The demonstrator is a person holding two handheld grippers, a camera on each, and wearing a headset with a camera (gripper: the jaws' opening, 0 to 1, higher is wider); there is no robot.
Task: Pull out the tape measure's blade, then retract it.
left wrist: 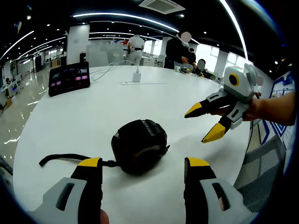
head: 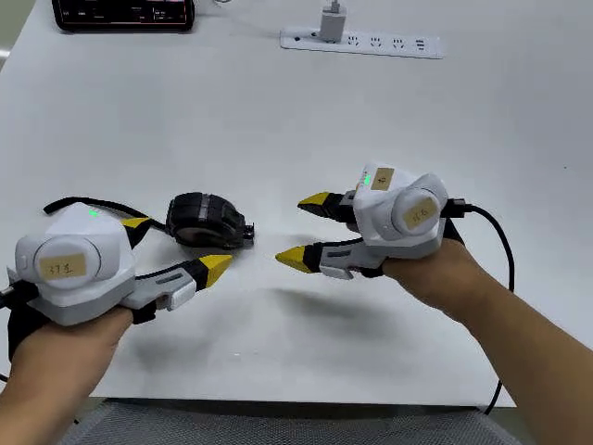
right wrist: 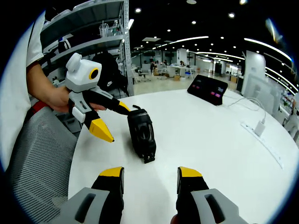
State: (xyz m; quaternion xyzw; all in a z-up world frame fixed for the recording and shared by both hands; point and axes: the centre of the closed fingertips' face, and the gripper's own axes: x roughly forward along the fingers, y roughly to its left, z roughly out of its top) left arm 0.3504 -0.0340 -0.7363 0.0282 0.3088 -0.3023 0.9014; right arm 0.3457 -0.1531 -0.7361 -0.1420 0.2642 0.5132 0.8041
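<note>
A black tape measure (head: 206, 221) lies on the white table (head: 278, 111), its wrist strap (head: 79, 202) trailing to the left. My left gripper (head: 176, 246) stands open around it, one yellow-tipped finger on each side, not touching. In the left gripper view the tape measure (left wrist: 139, 145) sits just ahead of the open gripper (left wrist: 145, 164). My right gripper (head: 306, 230) hovers open to the right, tips pointing at the case's blade end. In the right gripper view the tape measure (right wrist: 141, 133) lies ahead of the open gripper (right wrist: 151, 173), with the left gripper (right wrist: 110, 123) beside it.
A white power strip (head: 361, 41) with a plugged-in charger lies at the table's far side, a dark tablet (head: 123, 13) at the far left. A black cable (head: 496, 241) runs from my right gripper over the table's near edge. A grey mesh chair (head: 278, 422) sits below.
</note>
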